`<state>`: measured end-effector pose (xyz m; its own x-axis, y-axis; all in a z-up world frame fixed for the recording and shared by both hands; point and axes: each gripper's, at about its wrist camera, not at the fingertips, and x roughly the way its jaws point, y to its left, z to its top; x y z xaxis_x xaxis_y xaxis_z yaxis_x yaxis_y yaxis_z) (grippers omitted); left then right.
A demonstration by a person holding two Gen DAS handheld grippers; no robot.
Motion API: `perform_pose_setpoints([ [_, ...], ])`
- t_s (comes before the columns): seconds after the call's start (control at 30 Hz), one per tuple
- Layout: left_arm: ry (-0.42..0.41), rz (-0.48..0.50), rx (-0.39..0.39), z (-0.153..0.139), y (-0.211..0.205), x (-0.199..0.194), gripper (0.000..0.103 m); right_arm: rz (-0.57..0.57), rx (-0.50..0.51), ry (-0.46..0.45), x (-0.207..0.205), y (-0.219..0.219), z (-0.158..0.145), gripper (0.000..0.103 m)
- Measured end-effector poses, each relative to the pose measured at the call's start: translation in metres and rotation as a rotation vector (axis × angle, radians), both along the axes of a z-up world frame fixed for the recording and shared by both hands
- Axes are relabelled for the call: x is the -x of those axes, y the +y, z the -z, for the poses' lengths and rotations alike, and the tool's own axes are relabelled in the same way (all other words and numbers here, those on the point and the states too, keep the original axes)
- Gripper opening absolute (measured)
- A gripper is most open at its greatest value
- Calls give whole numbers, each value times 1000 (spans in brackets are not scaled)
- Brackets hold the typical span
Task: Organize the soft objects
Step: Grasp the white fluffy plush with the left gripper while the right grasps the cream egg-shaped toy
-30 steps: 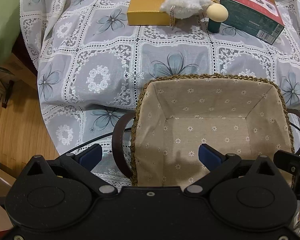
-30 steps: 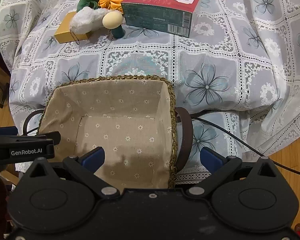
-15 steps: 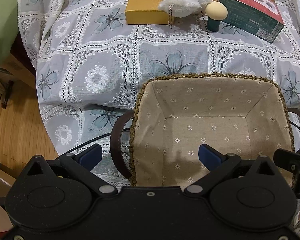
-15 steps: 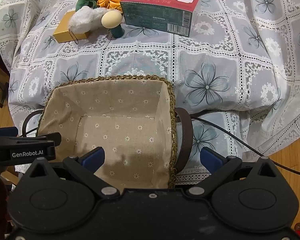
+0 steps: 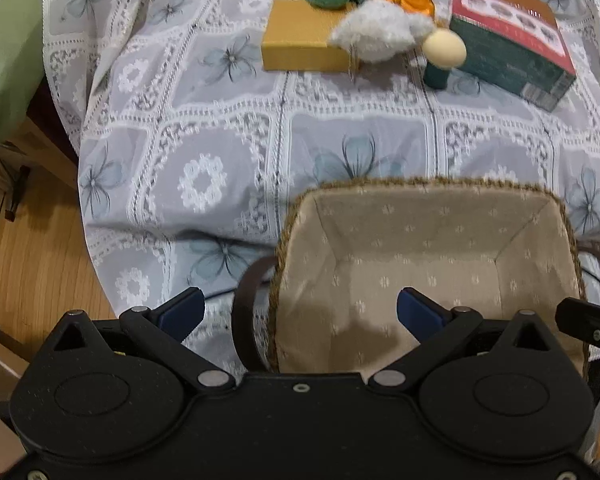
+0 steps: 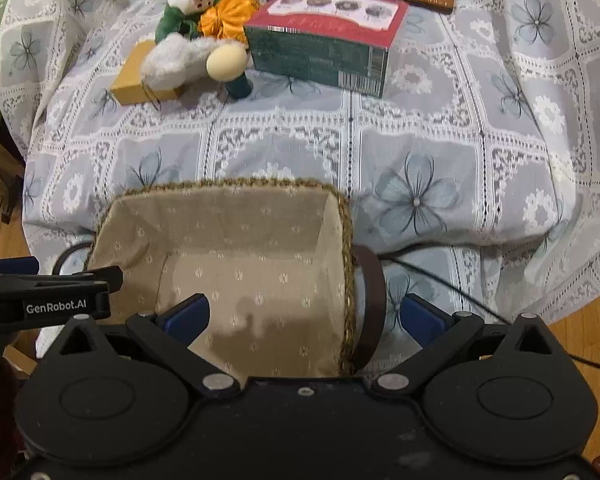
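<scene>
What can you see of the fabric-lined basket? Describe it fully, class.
The basket is rectangular, with a braided straw-like rim and a beige liner printed with small white flowers. Dark brown loop handles hang at both short ends. It sits upright and empty at the near edge of the tablecloth. Nothing visibly touches it except the cloth.

"GenRobot.AI" is printed on the left tool (image 6: 4,266)
</scene>
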<state>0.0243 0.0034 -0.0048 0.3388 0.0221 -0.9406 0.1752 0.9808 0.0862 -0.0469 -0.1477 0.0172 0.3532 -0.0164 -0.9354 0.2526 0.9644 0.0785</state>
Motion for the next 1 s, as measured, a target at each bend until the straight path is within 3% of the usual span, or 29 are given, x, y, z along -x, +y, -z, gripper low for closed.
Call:
perform_pose_setpoints([
  [0.2,-95,-9,16,-13,-2,-23,99,-7,4,-51,-13,-4,-6,102],
  [0.37,-157,-9,55,-25,-9,-54,92,-11,-16,-88,-23,-6,-7,99],
  [0.67,-230,-50,119,-37,-27,-116,92,14,-52,-118,-40,-12,-2,94],
  [0.83,-245,-64,117,-34,-41,-145,92,24,-58,-118,-48,-15,2,94],
  [1.0,-199,-54,84,-18,-53,-159,92,26,-59,-126,-51,-17,3,94],
])
